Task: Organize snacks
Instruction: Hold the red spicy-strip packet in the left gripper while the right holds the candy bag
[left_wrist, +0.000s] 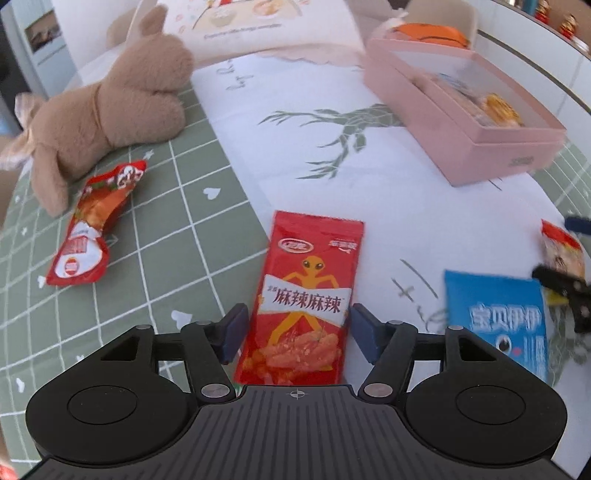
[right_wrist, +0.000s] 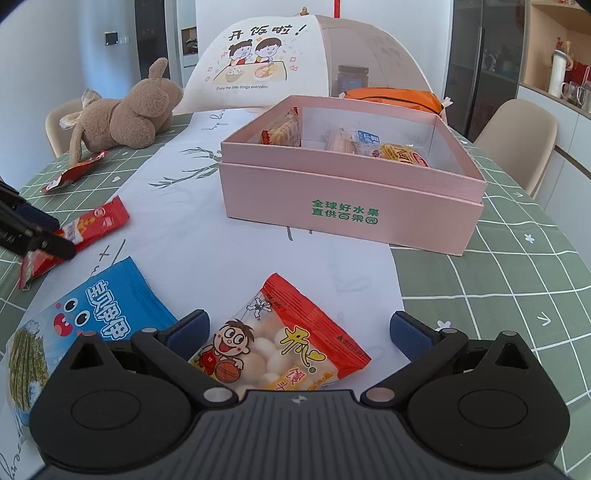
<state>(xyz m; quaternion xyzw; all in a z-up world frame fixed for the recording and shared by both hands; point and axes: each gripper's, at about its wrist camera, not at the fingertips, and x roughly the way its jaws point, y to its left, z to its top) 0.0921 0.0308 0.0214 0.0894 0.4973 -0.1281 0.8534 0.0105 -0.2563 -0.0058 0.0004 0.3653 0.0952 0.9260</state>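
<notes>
In the left wrist view, the left gripper (left_wrist: 295, 332) fills the bottom of the frame, its jaws released and standing apart. A red snack packet (left_wrist: 306, 299) lies flat on the white table runner (left_wrist: 295, 147) at lower centre, directly between the two blue pads, which do not press on it. Its long axis runs straight up the frame, in line with the fingers, so the pads flank its long sides. A pink box (left_wrist: 480, 147), already holding some snacks, sits at upper right, well apart. A blue packet (left_wrist: 498, 314) lies at lower right, another red wrapper (left_wrist: 92, 229) at middle left beside a plush rabbit (left_wrist: 110, 107).

In the right wrist view, the right gripper (right_wrist: 299, 332) is also released, jaws wide. A bag of small white balls (right_wrist: 280, 343) lies at bottom centre between its pads, tilted diagonally, untouched by either pad. The box stands beyond it at upper centre, nearer this gripper than the left one.
</notes>
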